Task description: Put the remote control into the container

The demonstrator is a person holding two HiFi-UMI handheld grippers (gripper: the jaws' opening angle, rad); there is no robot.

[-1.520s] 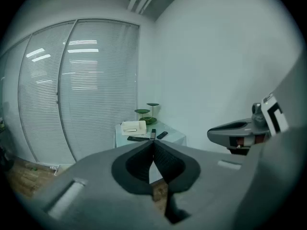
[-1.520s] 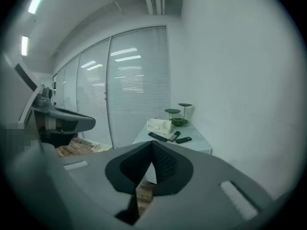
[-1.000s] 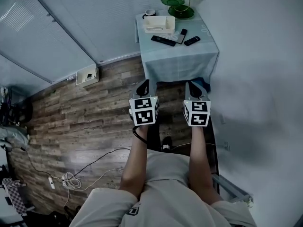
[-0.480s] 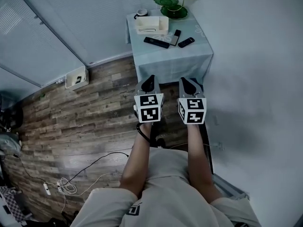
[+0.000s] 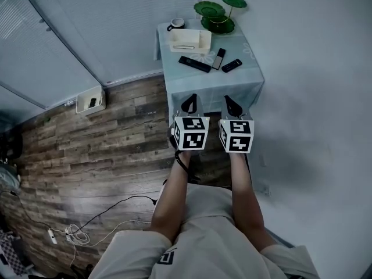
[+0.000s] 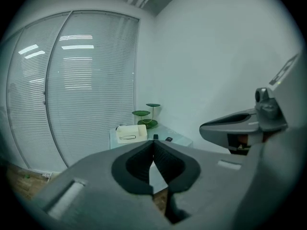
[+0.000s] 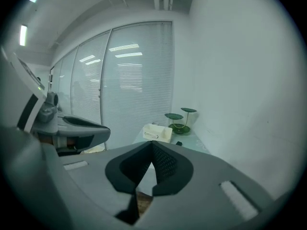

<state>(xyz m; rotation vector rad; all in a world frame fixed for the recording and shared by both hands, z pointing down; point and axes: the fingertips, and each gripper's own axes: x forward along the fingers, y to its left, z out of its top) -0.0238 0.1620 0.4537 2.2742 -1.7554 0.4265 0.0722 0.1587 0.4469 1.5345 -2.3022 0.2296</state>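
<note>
Facing the corner table (image 5: 212, 89), both tongs sit side by side short of its front edge, above open plank floor (image 5: 99, 150). The left gripper (image 5: 189, 103) and the right gripper (image 5: 232, 104) are each clenched on nothing. A white wall (image 5: 314, 97) bounds the table's right side, with blinds (image 5: 116, 28) behind it. The long black remote control (image 5: 195, 64) lies flat on the pale blue cloth, just before the white container (image 5: 190, 40). In the head view its long axis slants from upper left to lower right. Two shorter remotes (image 5: 218, 58) lie just to its right.

Wooden floor (image 5: 104, 138), cloth-draped table (image 5: 232, 83), matt plastic container (image 5: 200, 44).
</note>
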